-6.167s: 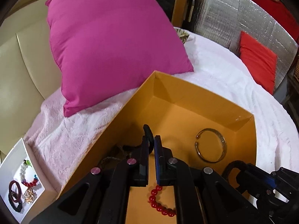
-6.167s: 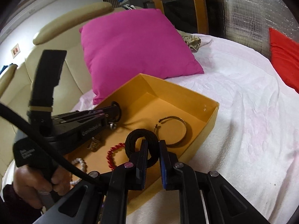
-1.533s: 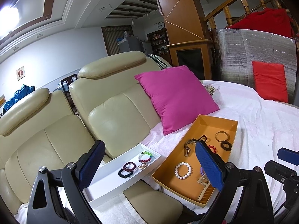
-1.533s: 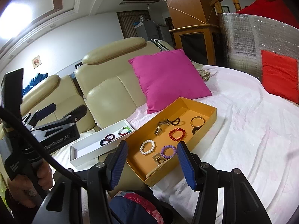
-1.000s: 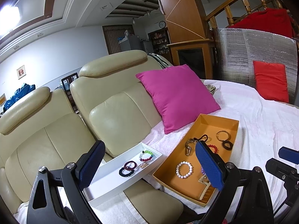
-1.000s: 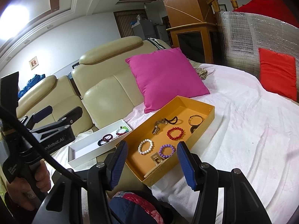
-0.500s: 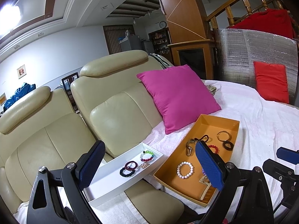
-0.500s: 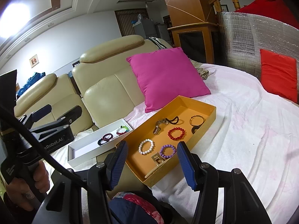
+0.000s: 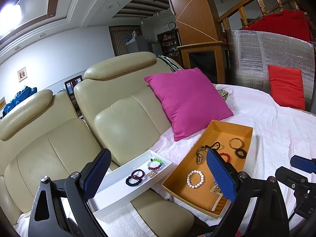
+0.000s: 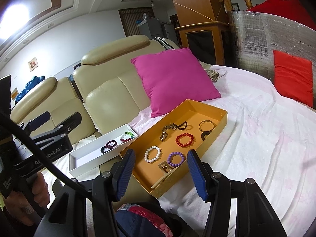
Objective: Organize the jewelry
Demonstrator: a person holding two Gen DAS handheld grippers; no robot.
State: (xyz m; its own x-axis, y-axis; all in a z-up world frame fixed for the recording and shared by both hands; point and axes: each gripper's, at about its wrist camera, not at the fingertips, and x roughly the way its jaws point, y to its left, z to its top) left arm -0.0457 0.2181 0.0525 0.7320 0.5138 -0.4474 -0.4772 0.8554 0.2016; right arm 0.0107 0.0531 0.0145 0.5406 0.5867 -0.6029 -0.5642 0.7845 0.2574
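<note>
Orange tray [image 10: 221, 127] beyond open right gripper [image 10: 161, 169]

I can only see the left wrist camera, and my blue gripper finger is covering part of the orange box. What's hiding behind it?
Observer: A purple bead bracelet, lying next to the white bead bracelet.
Operator: Is the red one a whole circle?
Observer: Yes. The red bead bracelet is a full closed loop on the floor of the orange box.
Operator: Is the other gripper carrying something?
Observer: No. The right gripper is open and holds nothing.
</note>
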